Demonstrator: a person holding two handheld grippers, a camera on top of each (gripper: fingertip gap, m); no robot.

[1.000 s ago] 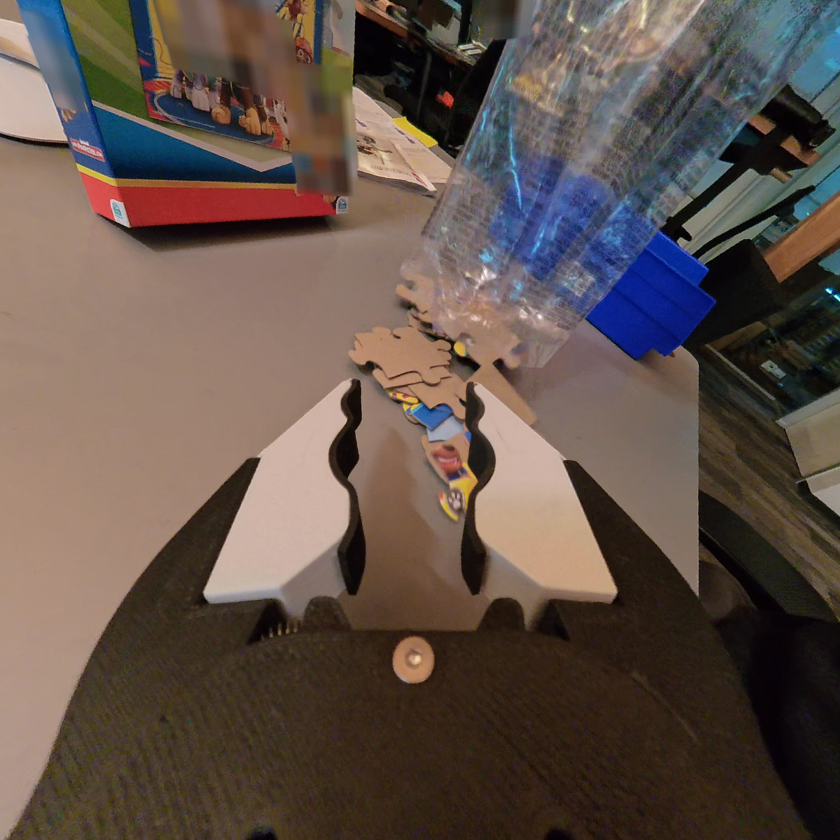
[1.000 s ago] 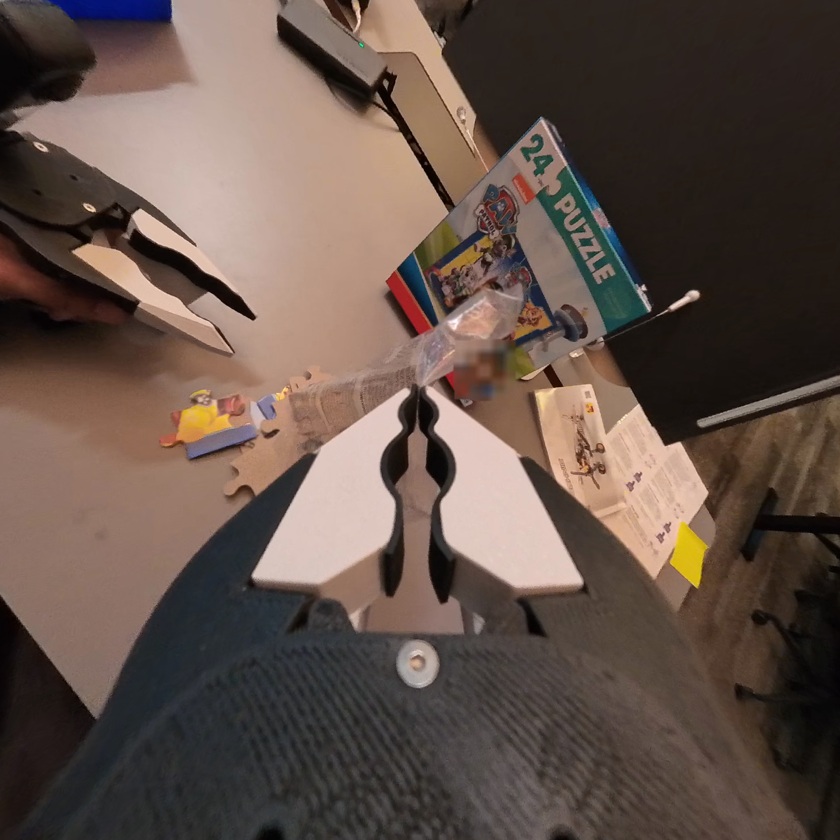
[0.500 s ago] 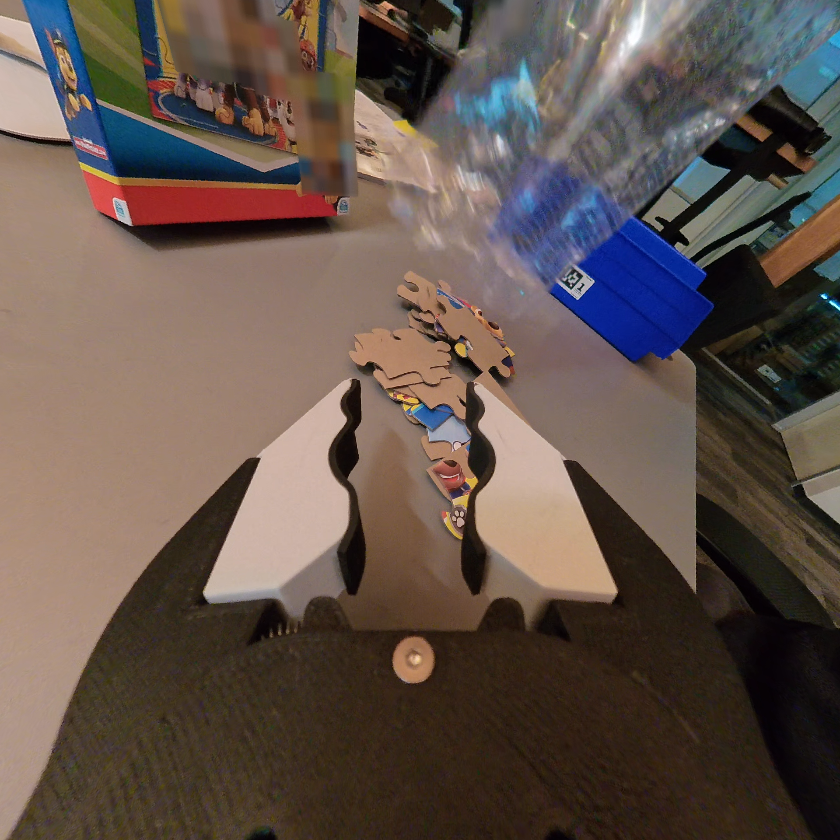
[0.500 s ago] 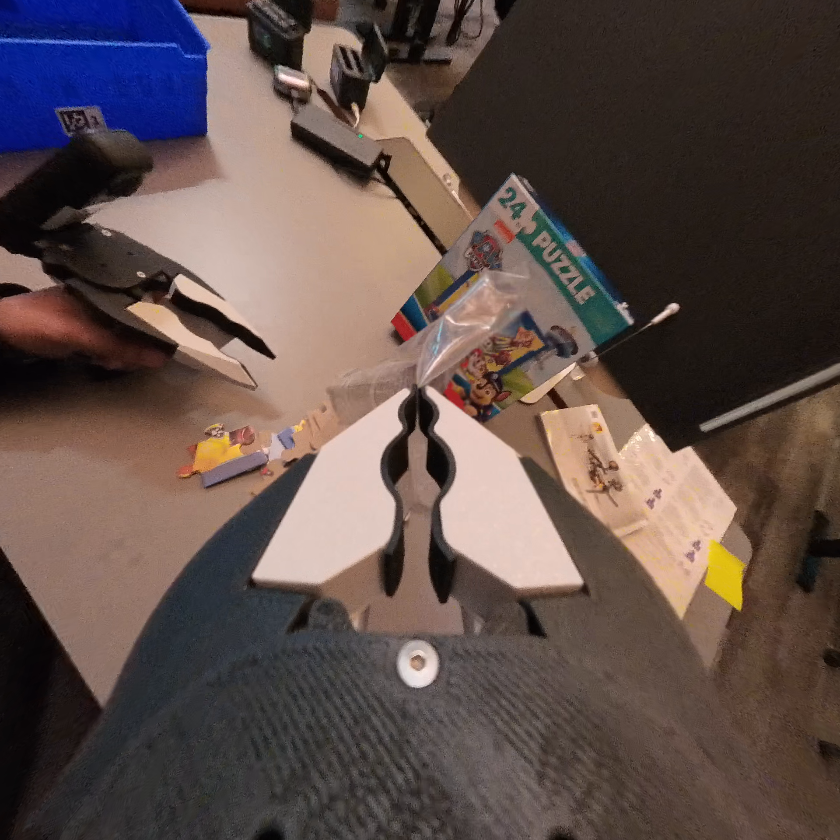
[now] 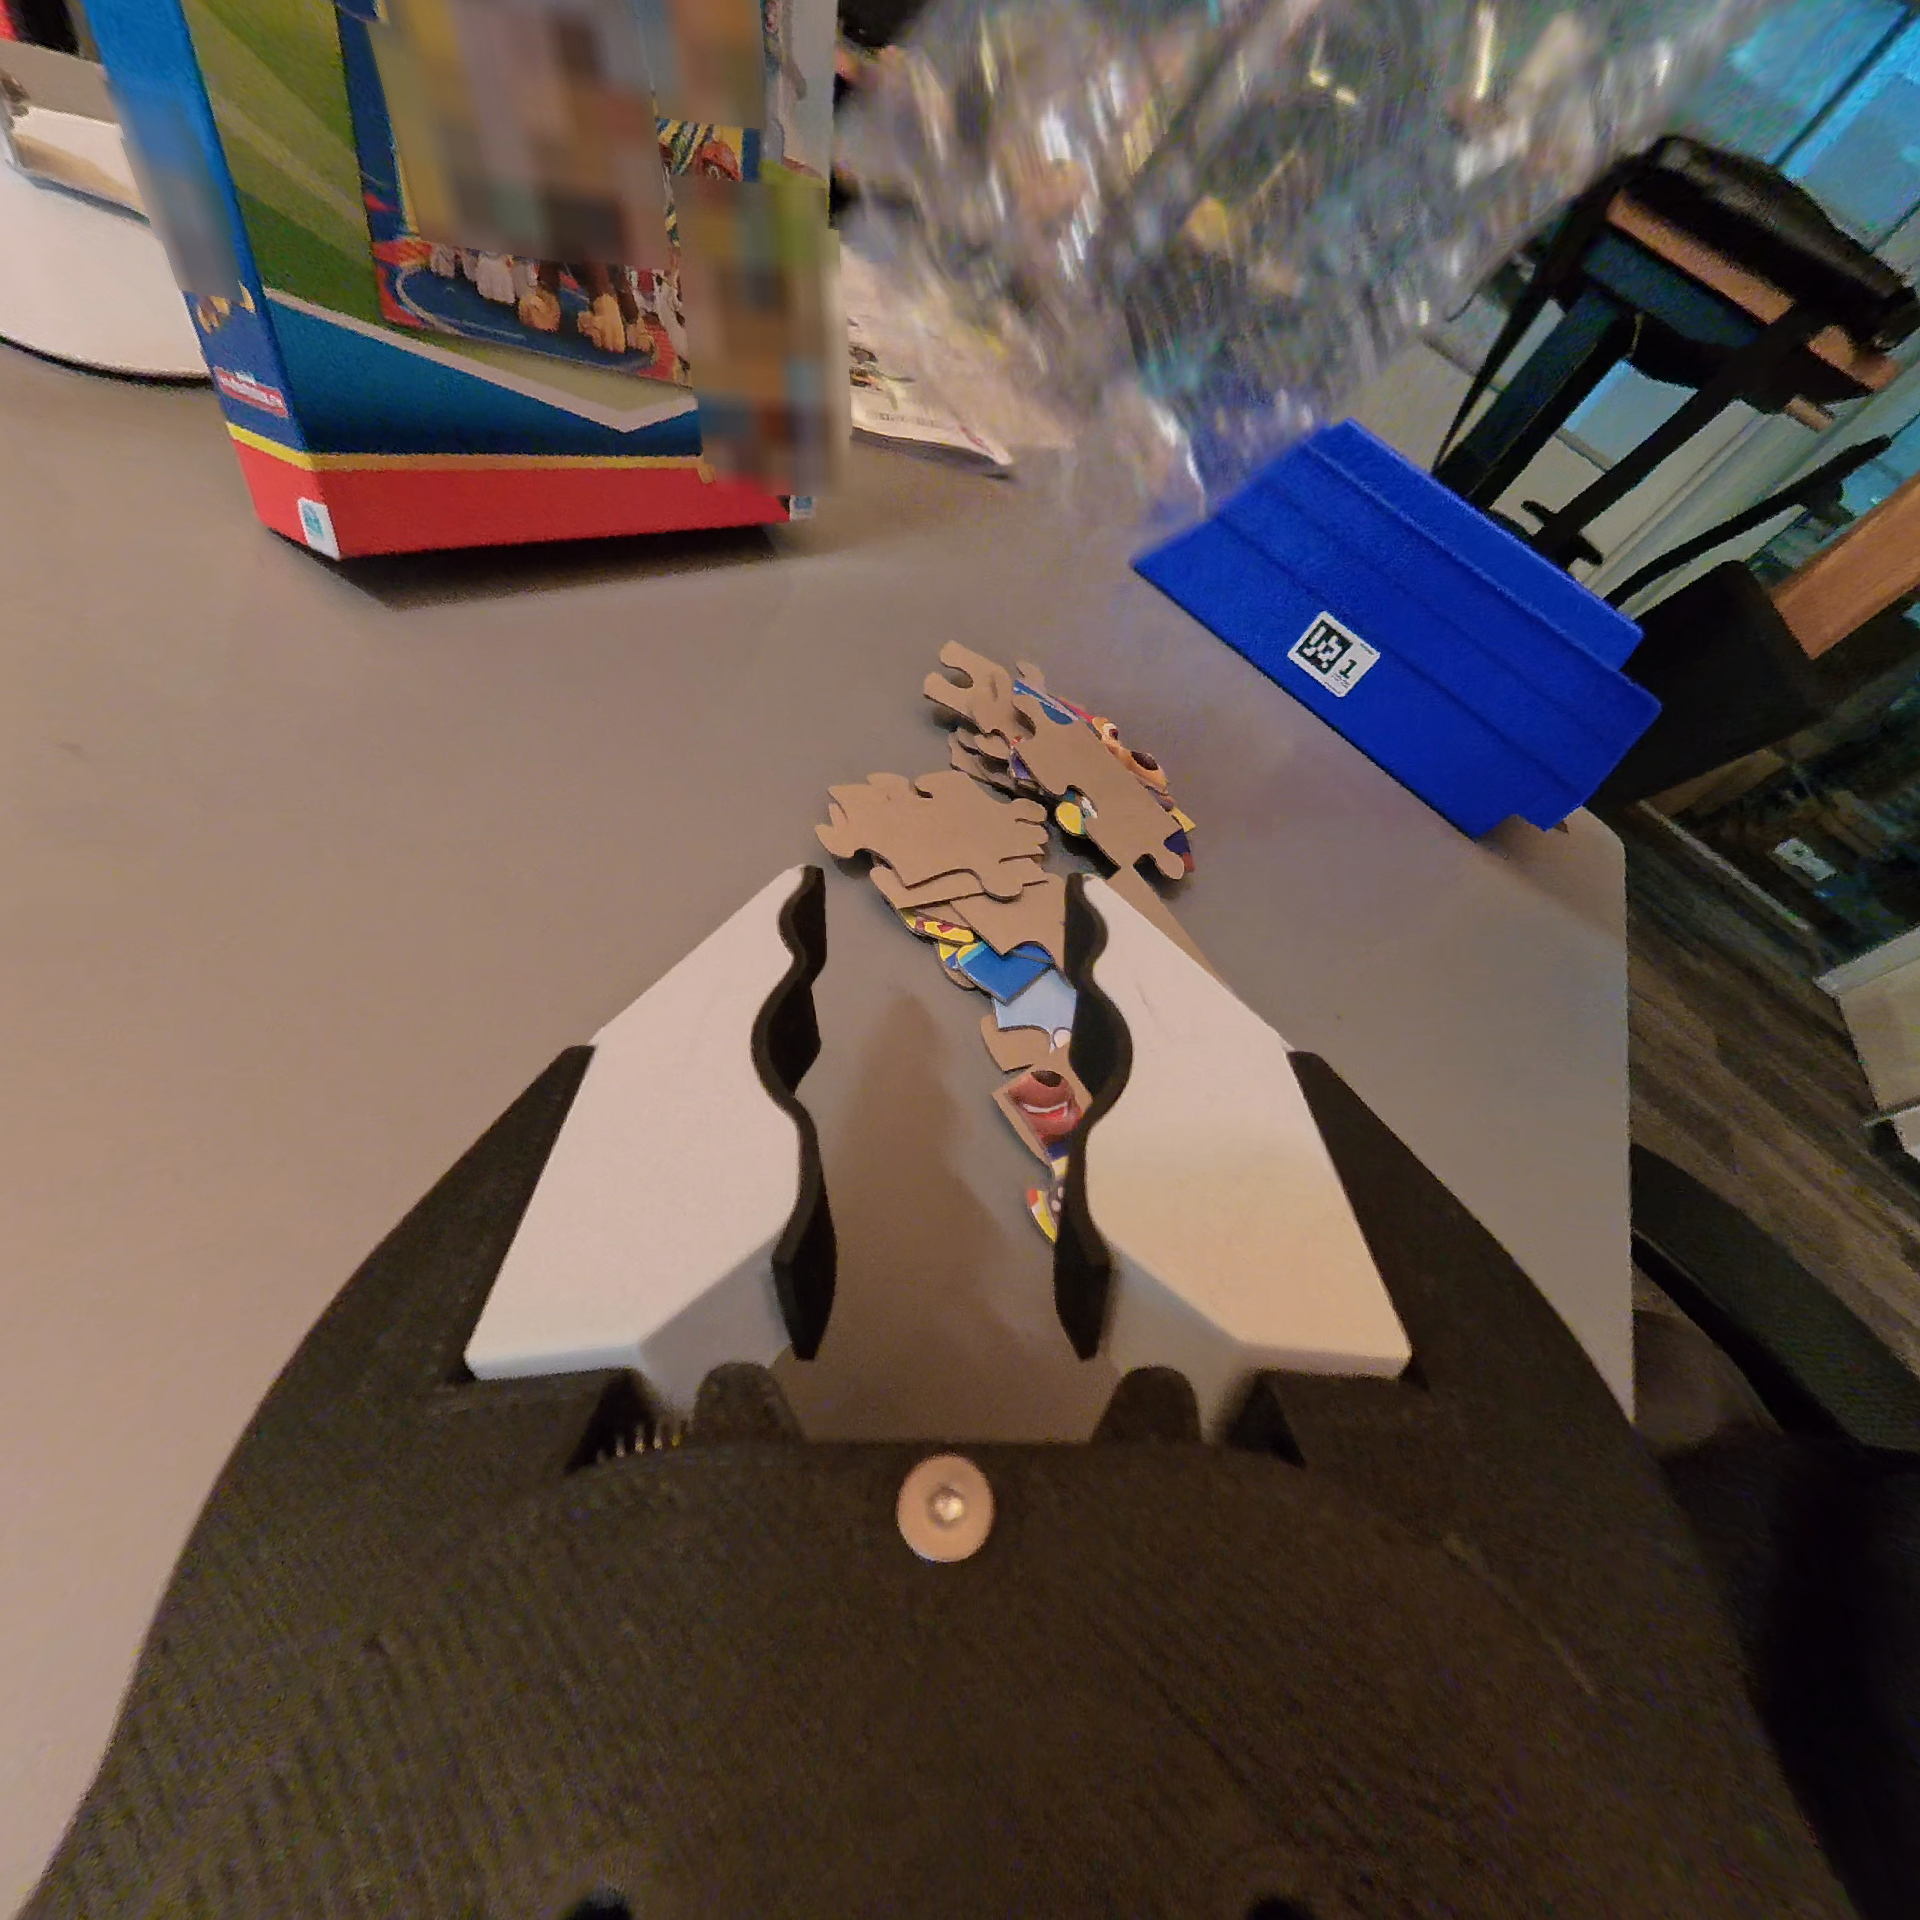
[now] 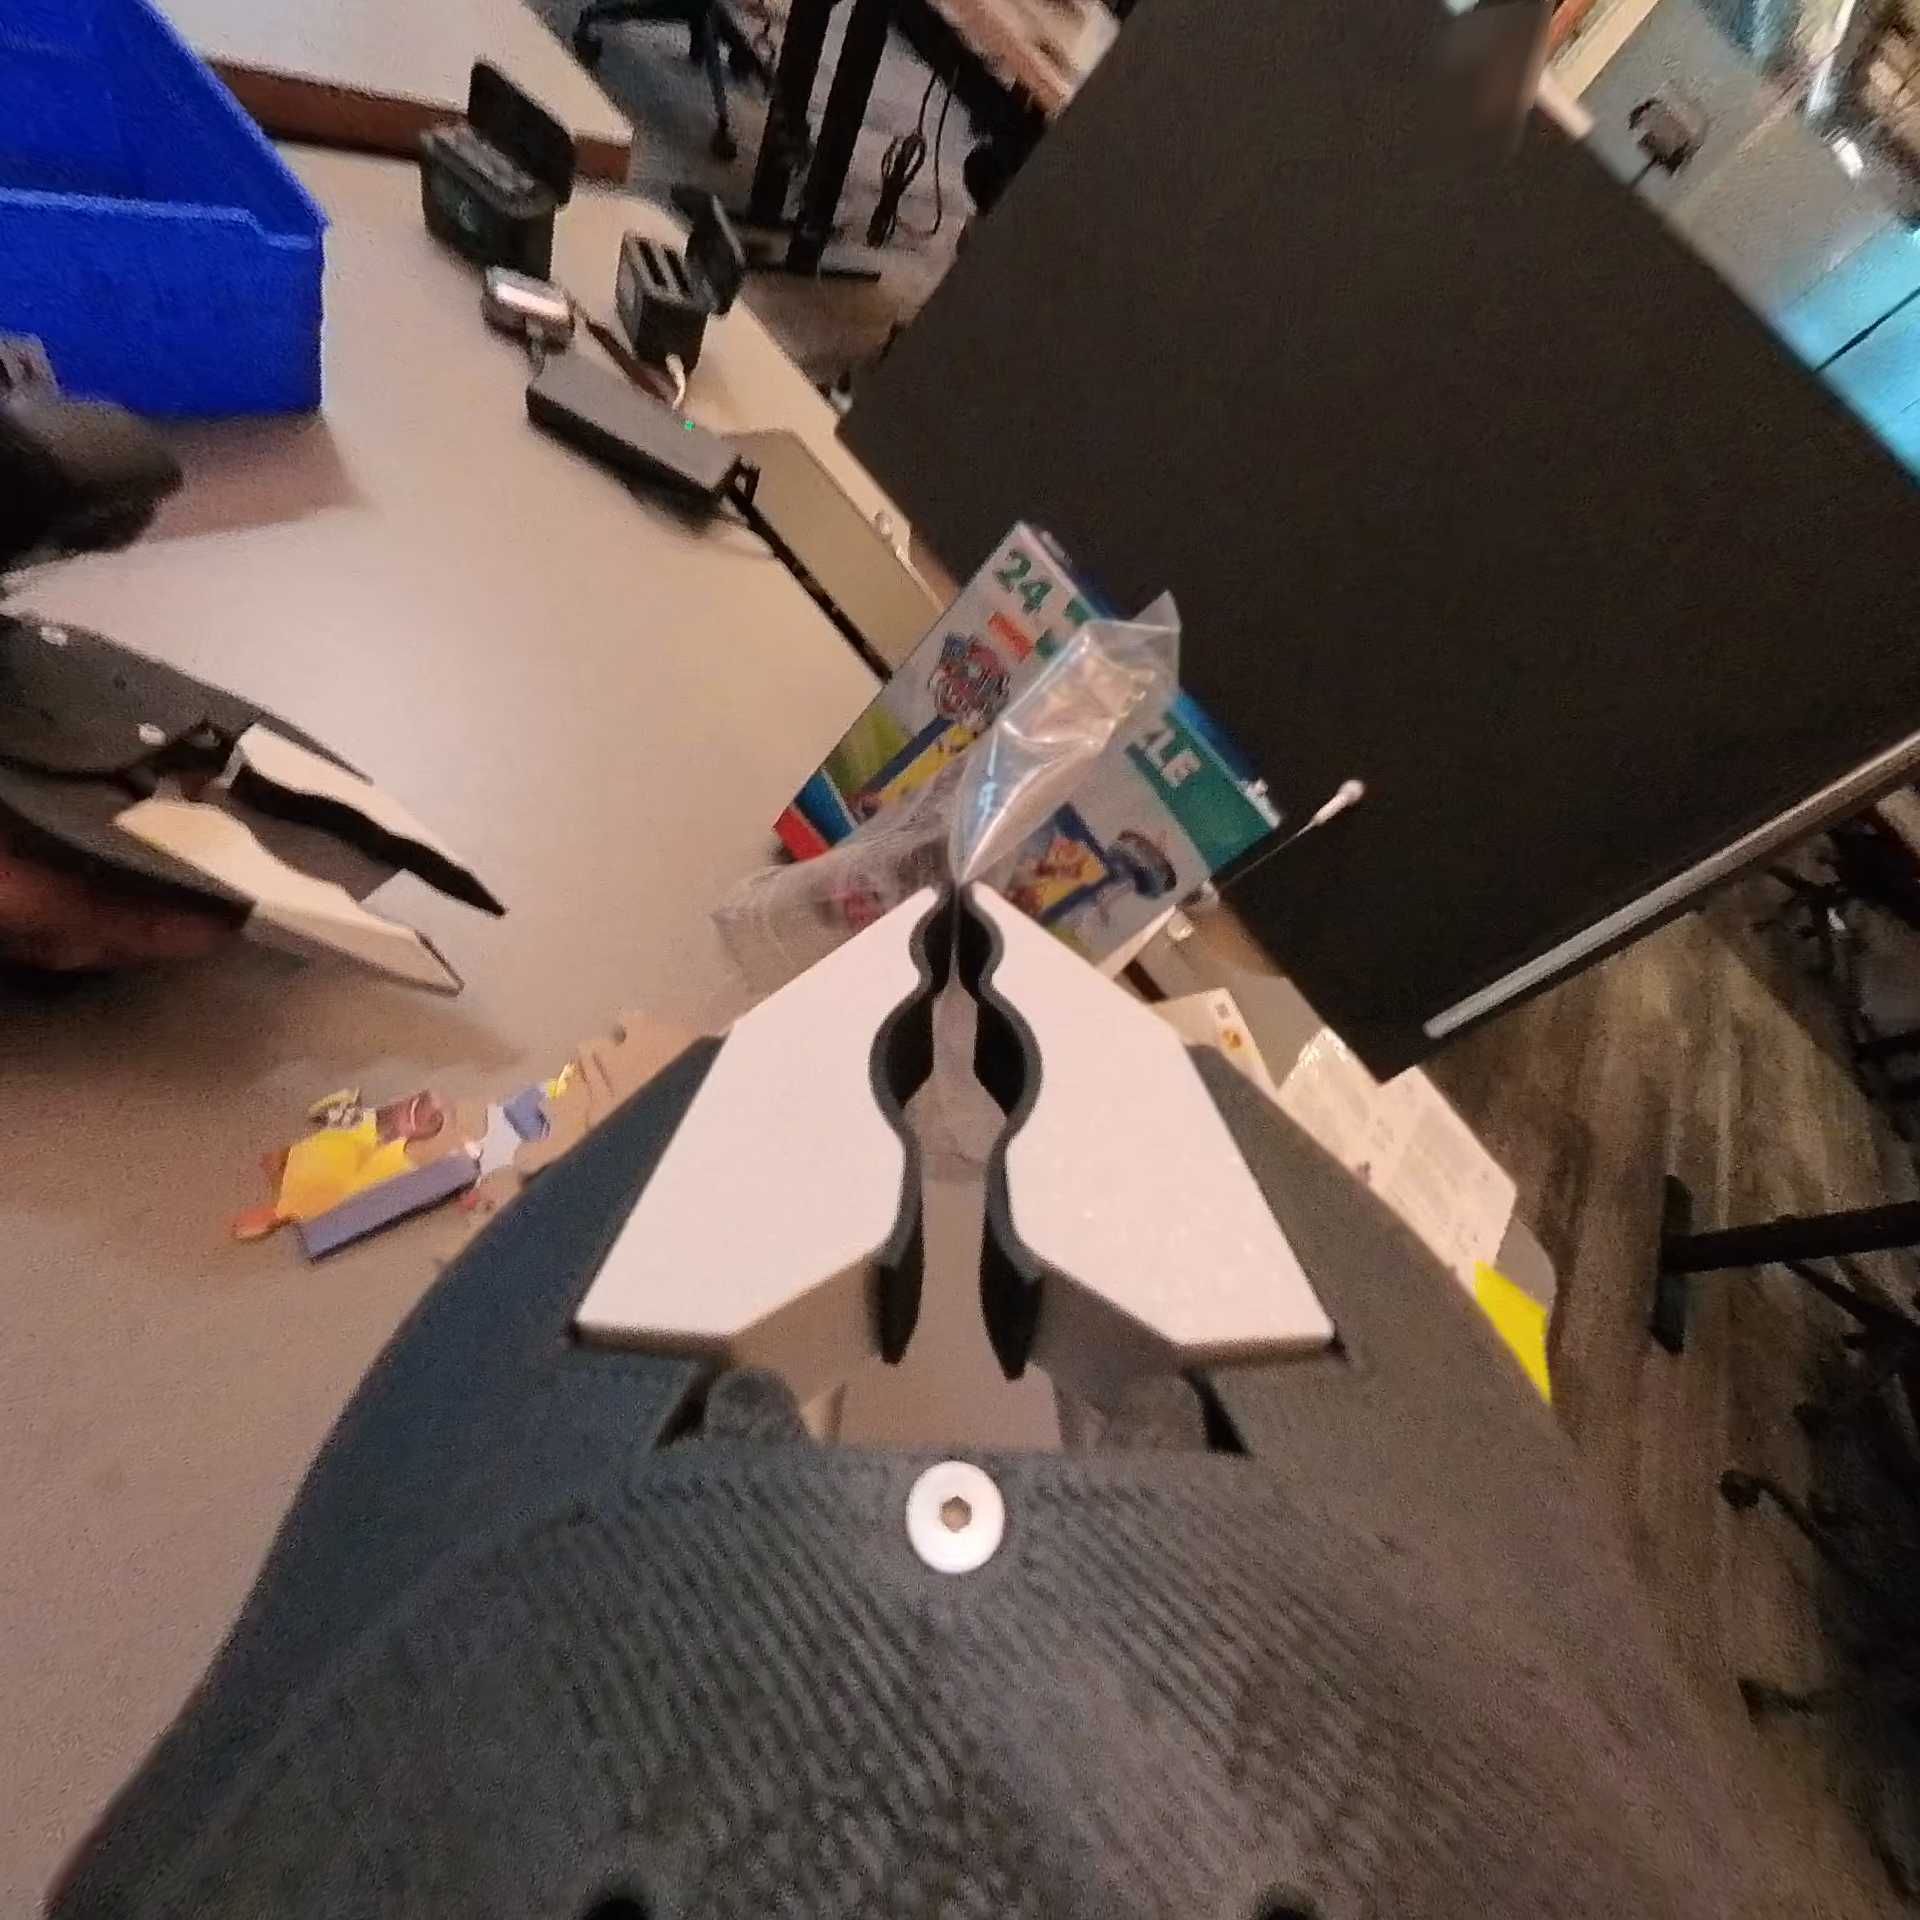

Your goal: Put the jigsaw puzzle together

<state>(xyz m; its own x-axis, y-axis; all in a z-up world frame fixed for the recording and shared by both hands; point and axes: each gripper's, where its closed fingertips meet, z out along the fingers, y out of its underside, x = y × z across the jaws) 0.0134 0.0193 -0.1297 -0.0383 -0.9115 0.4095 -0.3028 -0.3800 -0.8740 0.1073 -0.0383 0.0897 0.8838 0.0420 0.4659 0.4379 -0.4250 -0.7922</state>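
My right gripper [image 6: 958, 891] is shut on a corner of a clear plastic bag [image 6: 1070, 717] and holds it up in the air; the bag also shows blurred in the left wrist view [image 5: 1195, 208]. A heap of puzzle pieces [image 5: 997, 831] lies on the grey table [image 5: 416, 779], some face down and brown, some showing colour. My left gripper [image 5: 940, 883] is open and holds nothing; it is low over the table with the near pieces lying between and just past its fingers. It also shows in the right wrist view [image 6: 343, 862], near more pieces [image 6: 364, 1164].
A colourful puzzle box [image 5: 499, 291] stands at the back left, also in the right wrist view [image 6: 1029, 769]. A blue bin [image 5: 1403, 623] sits at the right by the table edge. Leaflets [image 6: 1392, 1143], a yellow note and black chargers [image 6: 623, 426] lie on the table. My hands' fingertips stand some 25 cm from each other.
My right gripper has lifted the clear bag up and away from the heap of pieces, uncovering the pieces and the blue bin behind. My left gripper has stayed open and still.
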